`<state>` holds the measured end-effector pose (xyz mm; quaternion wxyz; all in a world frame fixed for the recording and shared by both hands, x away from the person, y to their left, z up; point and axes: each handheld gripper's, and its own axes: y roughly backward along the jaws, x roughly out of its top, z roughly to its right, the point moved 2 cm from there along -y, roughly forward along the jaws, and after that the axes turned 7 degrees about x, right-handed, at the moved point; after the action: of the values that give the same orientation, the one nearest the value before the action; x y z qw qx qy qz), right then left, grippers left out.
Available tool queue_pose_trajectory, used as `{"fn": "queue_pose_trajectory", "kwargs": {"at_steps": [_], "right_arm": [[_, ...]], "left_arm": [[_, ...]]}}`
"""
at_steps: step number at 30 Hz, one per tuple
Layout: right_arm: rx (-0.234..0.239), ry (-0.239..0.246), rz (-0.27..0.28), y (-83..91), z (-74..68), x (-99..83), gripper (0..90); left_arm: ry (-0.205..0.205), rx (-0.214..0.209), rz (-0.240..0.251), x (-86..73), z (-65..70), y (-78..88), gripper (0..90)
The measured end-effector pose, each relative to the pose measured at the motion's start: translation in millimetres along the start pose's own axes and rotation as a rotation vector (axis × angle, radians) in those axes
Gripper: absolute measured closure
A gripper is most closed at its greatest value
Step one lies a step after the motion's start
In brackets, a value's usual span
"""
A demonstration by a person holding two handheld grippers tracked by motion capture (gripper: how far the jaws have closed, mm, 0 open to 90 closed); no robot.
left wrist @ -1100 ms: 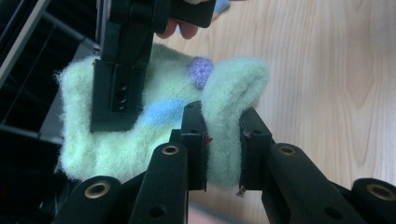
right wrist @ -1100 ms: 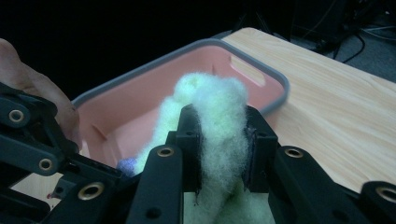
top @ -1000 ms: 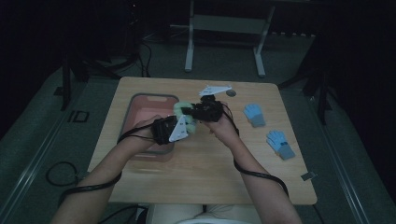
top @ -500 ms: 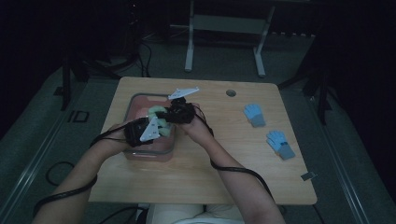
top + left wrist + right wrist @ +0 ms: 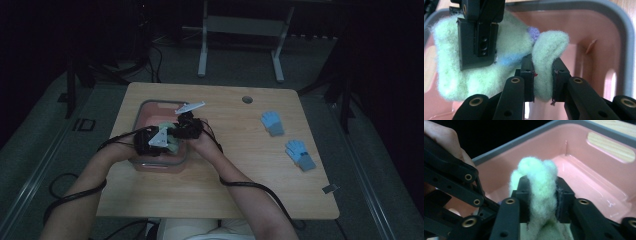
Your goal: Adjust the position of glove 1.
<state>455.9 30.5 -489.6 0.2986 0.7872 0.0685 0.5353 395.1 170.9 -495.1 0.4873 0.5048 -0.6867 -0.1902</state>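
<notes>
Item: pink bin (image 5: 145, 116) with grey rim, standing on the left half of a wooden table (image 5: 235, 185); no label, brand or writing is legible on it or on anything else. Item: left gripper (image 5: 150, 142), held over the bin's near left part; in the left gripper view its jaws are clamped on a fold of a pale green fleece glove (image 5: 506, 57), the pads pressing the cloth from both sides. Item: the glove itself hangs inside the bin's walls, above the pink floor, stretched between the two tools; a small purple patch shows on its upper edge. Item: right gripper (image 5: 187, 127), just right of the left one, over the bin's middle; in the right gripper view the glove (image 5: 536, 185) sits bunched between its jaws, which have just been opening, the pads touching the fleece on both sides. Item: two blue gloves (image 5: 272, 122), lying well apart from the bin on the table's right side, one nearer the far edge, the other (image 5: 300, 155) nearer the person.
</notes>
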Motion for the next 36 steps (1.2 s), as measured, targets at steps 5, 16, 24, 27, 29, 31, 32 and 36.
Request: {"fn": "queue_pose_trajectory", "kwargs": {"at_steps": [5,16,24,27,29,31,32,36], "right_arm": [[-0.037,-0.013,0.023,8.5,5.5,-5.3,52.8],[-0.048,-0.048,0.114,50.3,15.5,-10.5,42.0],[-0.025,-0.029,0.149,81.7,16.3,-16.4,24.4],[-0.017,-0.021,0.154,89.3,14.6,-19.1,19.7],[-0.014,-0.018,0.168,97.3,12.0,-22.6,18.4],[-0.007,-0.010,0.177,103.1,9.9,-25.7,17.3],[-0.004,-0.013,0.182,105.4,9.0,-26.8,17.2],[0.012,-0.019,0.195,117.3,7.3,-32.7,15.6]], "left_arm": [[0.003,-0.057,-0.034,0.8,-0.6,-13.8,75.7],[0.079,-0.094,-0.132,5.9,-3.4,-23.5,64.4],[0.193,-0.007,-0.115,10.6,-12.8,-0.8,35.7],[0.242,-0.004,-0.102,12.7,-15.6,7.4,27.3],[0.242,-0.001,-0.102,12.5,-16.1,11.8,18.4],[0.267,0.006,-0.086,14.2,-16.2,16.2,14.3],[0.300,0.001,-0.062,16.5,-15.7,19.0,14.2],[0.348,0.009,-0.003,26.8,-9.9,25.1,11.5]]}}
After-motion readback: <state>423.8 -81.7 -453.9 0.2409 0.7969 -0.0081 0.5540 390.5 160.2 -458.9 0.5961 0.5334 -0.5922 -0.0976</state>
